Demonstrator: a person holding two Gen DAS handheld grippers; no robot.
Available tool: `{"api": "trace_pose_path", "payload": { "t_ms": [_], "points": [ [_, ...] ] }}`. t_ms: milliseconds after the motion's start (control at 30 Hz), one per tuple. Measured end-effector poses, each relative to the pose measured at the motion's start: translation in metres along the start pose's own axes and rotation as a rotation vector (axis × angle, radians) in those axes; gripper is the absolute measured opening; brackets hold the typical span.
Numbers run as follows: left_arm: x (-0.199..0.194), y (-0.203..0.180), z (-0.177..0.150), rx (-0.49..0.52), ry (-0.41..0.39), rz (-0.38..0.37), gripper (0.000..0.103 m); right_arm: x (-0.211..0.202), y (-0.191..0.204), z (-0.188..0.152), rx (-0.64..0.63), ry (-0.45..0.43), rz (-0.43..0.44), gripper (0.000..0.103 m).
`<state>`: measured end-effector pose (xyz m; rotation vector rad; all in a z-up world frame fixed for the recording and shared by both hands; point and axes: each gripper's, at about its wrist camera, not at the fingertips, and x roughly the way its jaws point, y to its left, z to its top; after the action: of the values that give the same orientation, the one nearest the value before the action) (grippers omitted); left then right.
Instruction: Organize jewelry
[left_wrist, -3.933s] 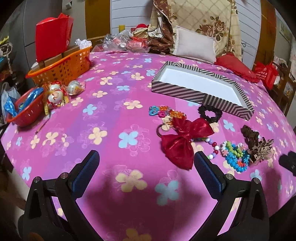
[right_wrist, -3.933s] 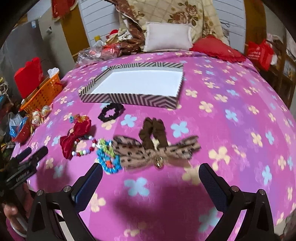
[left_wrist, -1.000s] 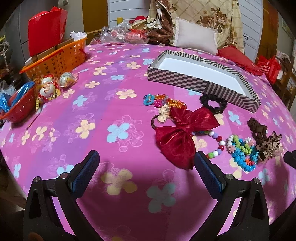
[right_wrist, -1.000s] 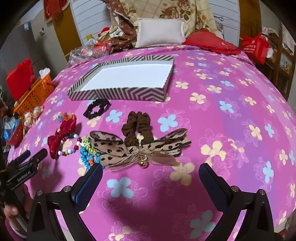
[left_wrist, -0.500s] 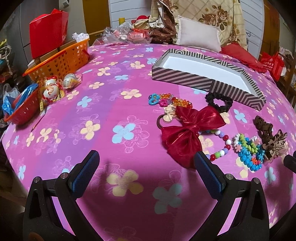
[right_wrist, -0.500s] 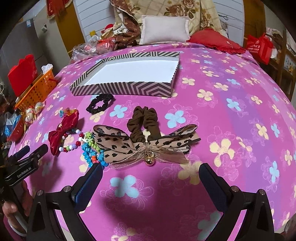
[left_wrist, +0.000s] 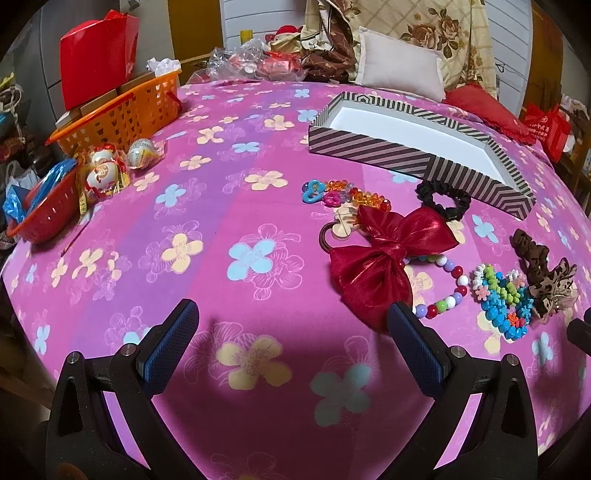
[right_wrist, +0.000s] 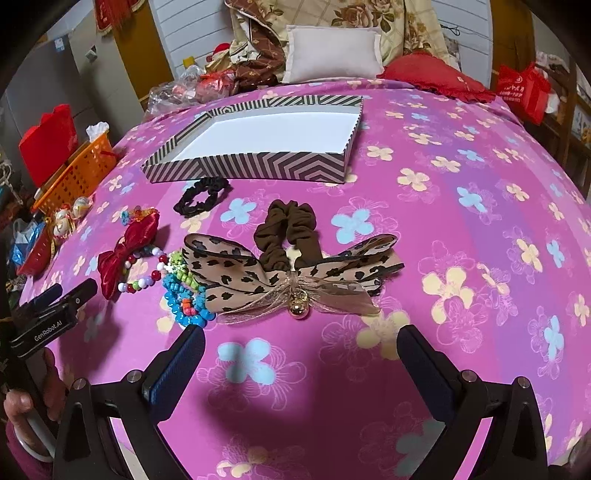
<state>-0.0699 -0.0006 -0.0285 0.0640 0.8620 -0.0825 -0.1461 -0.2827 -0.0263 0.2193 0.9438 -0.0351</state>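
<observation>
The jewelry lay loose on the pink flowered cloth (right_wrist: 461, 221), none of it in the striped box (right_wrist: 258, 162), just as it had a moment before. The leopard bow (right_wrist: 291, 273) sat directly ahead of the right gripper (right_wrist: 301, 363), slightly nearer than half a second earlier, its prongs spread wide and holding nothing. The red bow (left_wrist: 384, 258) lay ahead and to the right of the left gripper (left_wrist: 291, 334), its lower wing just beside the right prong; those prongs also stood wide apart, empty. The bead bracelet (left_wrist: 443, 291) and blue bead cluster (left_wrist: 502, 306) lay further right, unmoved.
</observation>
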Motion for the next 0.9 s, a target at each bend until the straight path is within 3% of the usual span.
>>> {"api": "trace_pose_path", "payload": {
  "t_ms": [200,500,767,900],
  "points": [
    [-0.001,0.004,-0.001,-0.006,-0.007,-0.019,0.102,0.000,-0.007,0.000,0.024,0.005,0.020,0.103],
    [-0.007,0.008,0.011,-0.016,0.005,-0.146,0.102,-0.003,-0.010,0.004,-0.008,-0.015,-0.001,0.103],
    [-0.003,-0.026,0.029,0.144,0.021,-0.154,0.102,0.002,-0.013,0.009,-0.032,-0.016,0.004,0.103],
    [0.010,-0.031,0.035,0.170,0.058,-0.165,0.102,0.004,-0.009,0.015,-0.064,-0.032,0.008,0.103]
  ]
}}
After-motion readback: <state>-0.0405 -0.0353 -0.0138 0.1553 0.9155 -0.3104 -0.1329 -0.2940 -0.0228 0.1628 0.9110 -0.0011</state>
